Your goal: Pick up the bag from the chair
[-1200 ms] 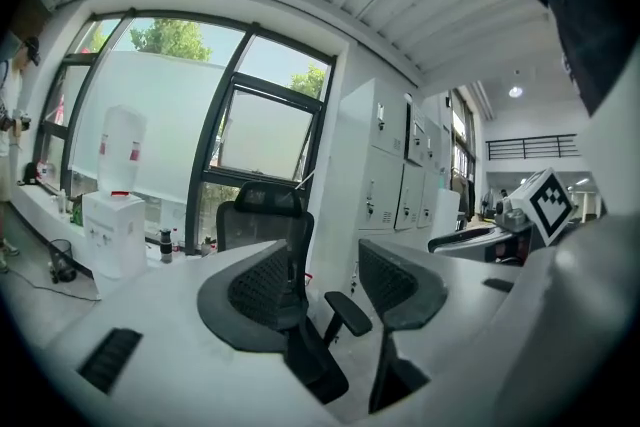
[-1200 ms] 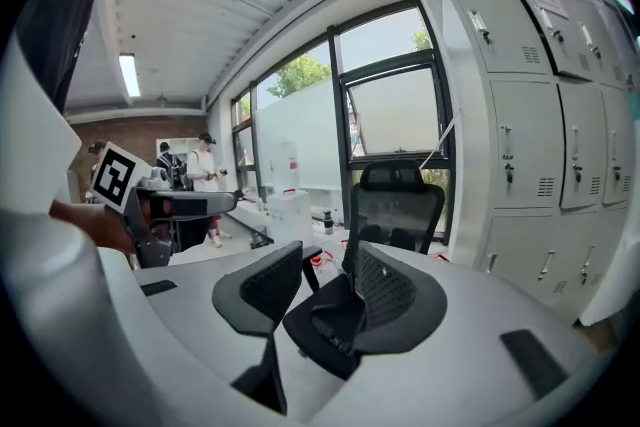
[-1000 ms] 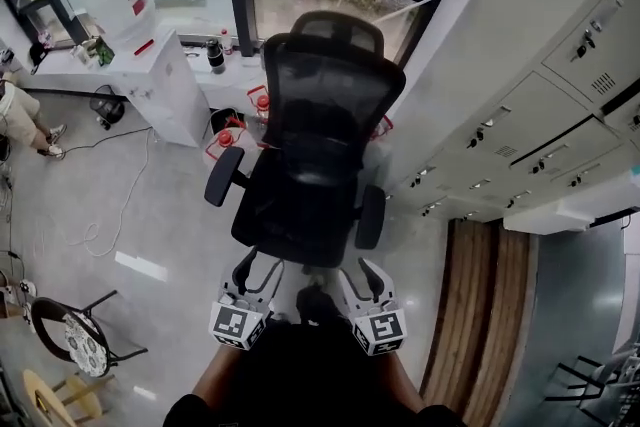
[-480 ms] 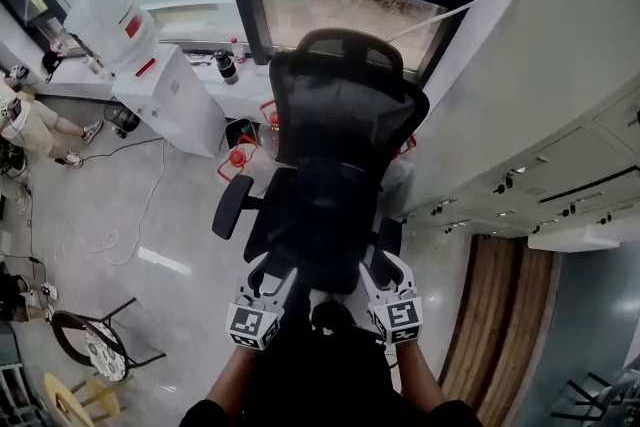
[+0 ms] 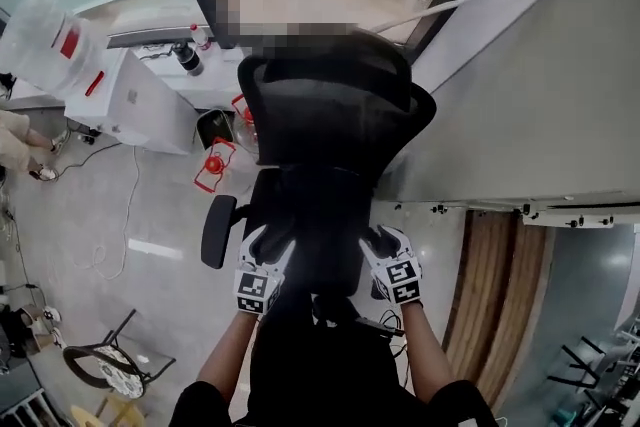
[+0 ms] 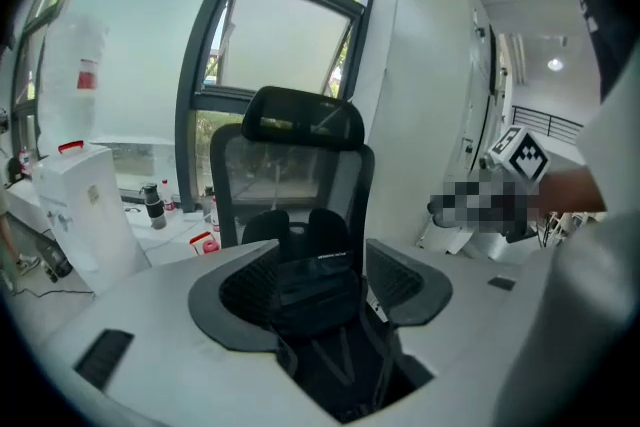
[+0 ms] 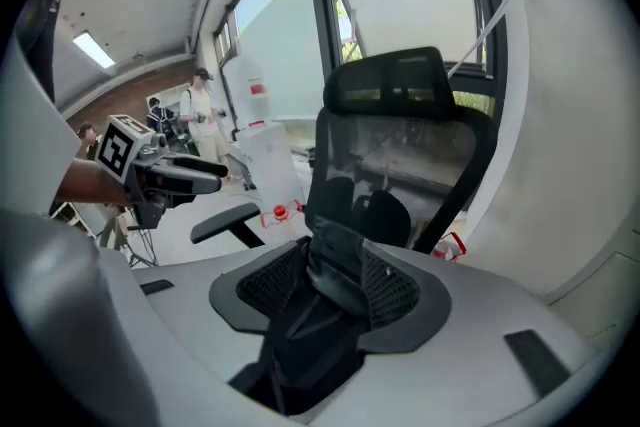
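L gripper (image 5: 267,243) & R gripper (image 5: 381,241), jaws apart round bag (image 6: 310,293) (print illegible).

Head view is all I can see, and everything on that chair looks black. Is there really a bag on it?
Observer: Yes. The left gripper view shows a black bag lying on the chair seat.
Operator: Have the tongs closed on it?
Observer: No. On the left gripper the tongs stand apart, the bag framed between them.
Operator: And the right?
Observer: The right gripper is open too, the bag showing between its tongs.
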### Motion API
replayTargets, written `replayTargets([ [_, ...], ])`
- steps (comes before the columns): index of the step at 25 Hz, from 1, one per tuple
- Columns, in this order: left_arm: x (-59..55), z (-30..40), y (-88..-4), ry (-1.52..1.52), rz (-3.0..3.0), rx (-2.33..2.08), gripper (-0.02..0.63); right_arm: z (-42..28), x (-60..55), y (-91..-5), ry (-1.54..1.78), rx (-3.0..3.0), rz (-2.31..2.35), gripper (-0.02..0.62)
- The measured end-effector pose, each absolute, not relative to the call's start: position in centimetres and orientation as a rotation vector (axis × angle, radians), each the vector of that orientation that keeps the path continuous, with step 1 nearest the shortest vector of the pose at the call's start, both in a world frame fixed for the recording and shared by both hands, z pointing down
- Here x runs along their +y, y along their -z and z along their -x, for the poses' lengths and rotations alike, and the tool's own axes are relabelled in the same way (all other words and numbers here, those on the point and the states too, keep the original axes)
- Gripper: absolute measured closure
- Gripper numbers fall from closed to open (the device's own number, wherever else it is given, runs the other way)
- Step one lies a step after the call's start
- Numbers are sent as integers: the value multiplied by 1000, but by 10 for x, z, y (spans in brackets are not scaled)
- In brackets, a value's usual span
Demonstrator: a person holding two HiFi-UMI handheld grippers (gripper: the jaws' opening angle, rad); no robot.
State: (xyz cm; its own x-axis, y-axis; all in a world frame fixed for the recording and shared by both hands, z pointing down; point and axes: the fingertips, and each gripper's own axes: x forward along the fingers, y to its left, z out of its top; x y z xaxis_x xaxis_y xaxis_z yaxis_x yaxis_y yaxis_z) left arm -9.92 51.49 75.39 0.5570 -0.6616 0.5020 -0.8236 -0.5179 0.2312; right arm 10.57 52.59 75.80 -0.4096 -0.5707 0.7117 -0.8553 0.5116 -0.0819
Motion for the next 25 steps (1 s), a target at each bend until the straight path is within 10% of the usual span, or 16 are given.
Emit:
replayTargets([
  [25, 391, 88, -1082, -910, -2111, -959, 342, -168, 438, -1066, -905, -1597, -964, 373],
])
